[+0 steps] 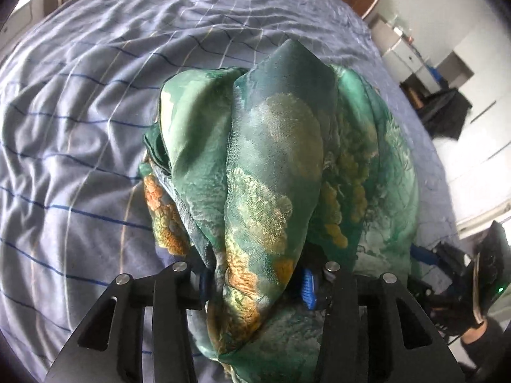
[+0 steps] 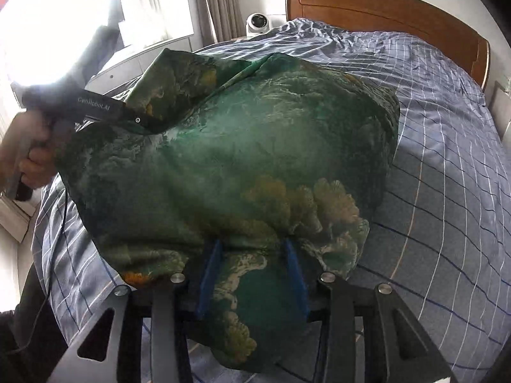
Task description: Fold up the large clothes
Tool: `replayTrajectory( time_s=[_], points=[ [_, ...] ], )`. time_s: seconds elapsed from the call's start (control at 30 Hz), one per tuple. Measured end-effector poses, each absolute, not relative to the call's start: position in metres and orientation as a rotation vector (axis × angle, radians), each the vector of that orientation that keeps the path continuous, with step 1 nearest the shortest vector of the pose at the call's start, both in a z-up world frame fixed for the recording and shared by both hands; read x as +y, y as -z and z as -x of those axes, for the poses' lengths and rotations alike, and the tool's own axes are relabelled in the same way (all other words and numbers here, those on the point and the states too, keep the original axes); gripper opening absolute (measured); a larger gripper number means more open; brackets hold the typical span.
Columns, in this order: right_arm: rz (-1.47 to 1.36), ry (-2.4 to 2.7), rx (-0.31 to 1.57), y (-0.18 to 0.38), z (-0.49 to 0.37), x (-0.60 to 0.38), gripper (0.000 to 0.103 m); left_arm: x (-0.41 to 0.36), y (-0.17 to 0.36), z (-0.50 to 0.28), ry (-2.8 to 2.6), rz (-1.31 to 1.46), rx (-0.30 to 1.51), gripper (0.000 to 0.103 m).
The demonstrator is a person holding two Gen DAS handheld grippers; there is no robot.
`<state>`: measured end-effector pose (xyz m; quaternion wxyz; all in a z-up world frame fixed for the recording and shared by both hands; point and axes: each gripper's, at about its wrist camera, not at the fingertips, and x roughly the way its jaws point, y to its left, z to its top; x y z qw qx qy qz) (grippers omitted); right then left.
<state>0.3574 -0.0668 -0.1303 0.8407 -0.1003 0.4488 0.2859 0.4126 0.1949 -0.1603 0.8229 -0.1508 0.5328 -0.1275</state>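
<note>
My left gripper (image 1: 255, 282) sits nearest its camera, its jaws clamped on a thick bunch of the green patterned garment (image 1: 274, 166); the cloth fills the gap and bulges out above the blue pads (image 1: 307, 289). In the other wrist view, my right gripper (image 2: 252, 271) has cloth gathered between its blue pads (image 2: 210, 274). The pads stand some way apart and I cannot tell whether they truly pinch the fabric or merely flank it.

Just beyond the jaws, the garment billows up as a loose dome, resting on the blue checked bedsheet (image 2: 447, 172) near the bed's front edge. Silky cloth like this probably slips, so I judge the fold needs both grips firm before any pull.

To the left in the right wrist view, the person's hand (image 2: 28, 159) grips the handle of the left gripper, which reaches into the cloth's upper corner.

To do this well, I would carry both held edges away across the bed together, level with each other, and lower them slowly so trapped air escapes and the layers lie flat.

Farthest off stand the wooden headboard (image 2: 383, 6) and a bright window (image 2: 64, 16).
</note>
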Motion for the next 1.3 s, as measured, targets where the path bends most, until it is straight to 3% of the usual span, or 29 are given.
replayTrajectory(
  time_s=[0.23,0.43,0.57,0.7,0.9,1.1,1.3],
  points=[
    [0.13,-0.655,1.064,0.091,-0.387,-0.074,0.043,0.211,0.129,-0.41,0.296,0.366,1.118,0.059],
    [0.029,-0.608,0.978,0.035,-0.456,-0.062,0.043,0.217,0.118,-0.405,0.288,0.333,1.107,0.061],
    [0.029,-0.587,1.044,0.054,-0.505,-0.028,0.043,0.219,0.136,-0.405,0.249,0.326,1.133,0.062],
    [0.118,-0.547,1.211,0.123,-0.528,0.001,0.043,0.221,0.157,-0.408,0.21,0.329,1.161,0.062],
    [0.142,-0.554,1.108,0.103,-0.492,-0.01,0.044,0.228,0.161,-0.405,0.238,0.368,1.155,0.064],
    [0.162,-0.654,0.957,0.051,-0.386,-0.056,0.044,0.228,0.16,-0.401,0.232,0.37,1.14,0.064],
    [0.124,-0.623,1.026,0.085,-0.316,-0.081,0.044,0.223,0.16,-0.399,0.225,0.363,1.145,0.065]
  ],
)
